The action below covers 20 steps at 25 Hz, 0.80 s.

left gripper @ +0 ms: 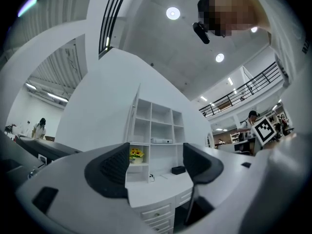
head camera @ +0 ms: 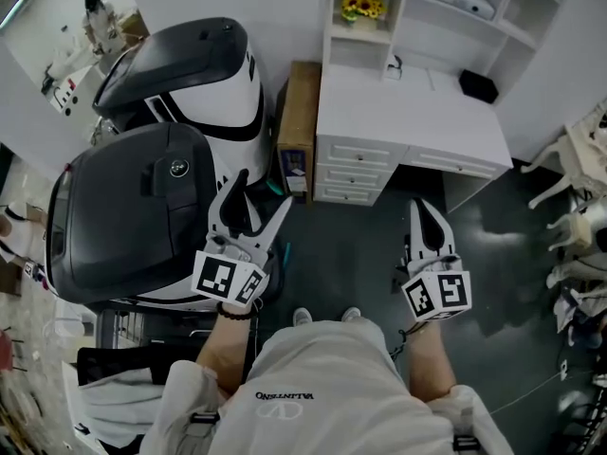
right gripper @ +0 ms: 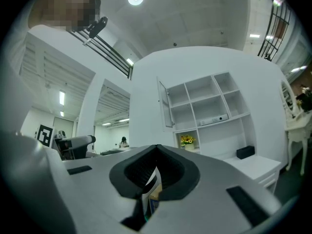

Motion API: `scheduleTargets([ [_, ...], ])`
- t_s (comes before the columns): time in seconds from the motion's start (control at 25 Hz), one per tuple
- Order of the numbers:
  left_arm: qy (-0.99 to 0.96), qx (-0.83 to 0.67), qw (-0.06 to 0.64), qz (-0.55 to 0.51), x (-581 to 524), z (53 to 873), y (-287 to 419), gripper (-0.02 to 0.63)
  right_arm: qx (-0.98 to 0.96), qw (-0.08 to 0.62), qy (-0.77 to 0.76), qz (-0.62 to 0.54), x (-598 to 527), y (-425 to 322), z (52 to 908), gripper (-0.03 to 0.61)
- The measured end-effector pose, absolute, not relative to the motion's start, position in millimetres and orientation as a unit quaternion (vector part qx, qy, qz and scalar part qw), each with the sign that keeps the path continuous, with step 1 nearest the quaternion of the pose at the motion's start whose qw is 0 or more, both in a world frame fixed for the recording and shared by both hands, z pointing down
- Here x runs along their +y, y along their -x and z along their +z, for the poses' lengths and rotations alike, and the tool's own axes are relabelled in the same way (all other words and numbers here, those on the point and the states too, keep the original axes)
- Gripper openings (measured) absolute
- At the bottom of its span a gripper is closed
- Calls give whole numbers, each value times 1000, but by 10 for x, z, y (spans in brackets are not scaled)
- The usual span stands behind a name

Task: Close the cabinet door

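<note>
A white desk carries a white shelf unit in front of me. At the unit's upper left its narrow cabinet door hangs open, swung out to the left; in the left gripper view that door shows edge-on. My left gripper is open, its dark pads wide apart with nothing between them. My right gripper is shut and empty, its pads meeting at the tips. Both grippers are held in front of the desk, well short of the door.
Two large black-and-white machines stand close on the left. A cardboard box sits between them and the desk drawers. Yellow flowers and a black box are on the desk. White furniture legs crowd the right.
</note>
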<state>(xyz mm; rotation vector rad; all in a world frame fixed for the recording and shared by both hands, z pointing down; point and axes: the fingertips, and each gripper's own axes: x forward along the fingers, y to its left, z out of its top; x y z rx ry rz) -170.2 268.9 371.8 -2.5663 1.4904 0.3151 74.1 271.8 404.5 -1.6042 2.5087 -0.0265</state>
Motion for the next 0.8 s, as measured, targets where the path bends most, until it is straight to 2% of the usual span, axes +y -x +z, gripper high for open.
scheduleTargets([
  [0.32, 860, 495, 58, 110, 2647, 3890, 1929, 327, 841, 76, 535, -17, 2683, -462, 4153, 9],
  [0.8, 861, 495, 65, 103, 2093, 3861, 1788, 327, 848, 86, 522, -30, 2098, -473, 4231, 9],
])
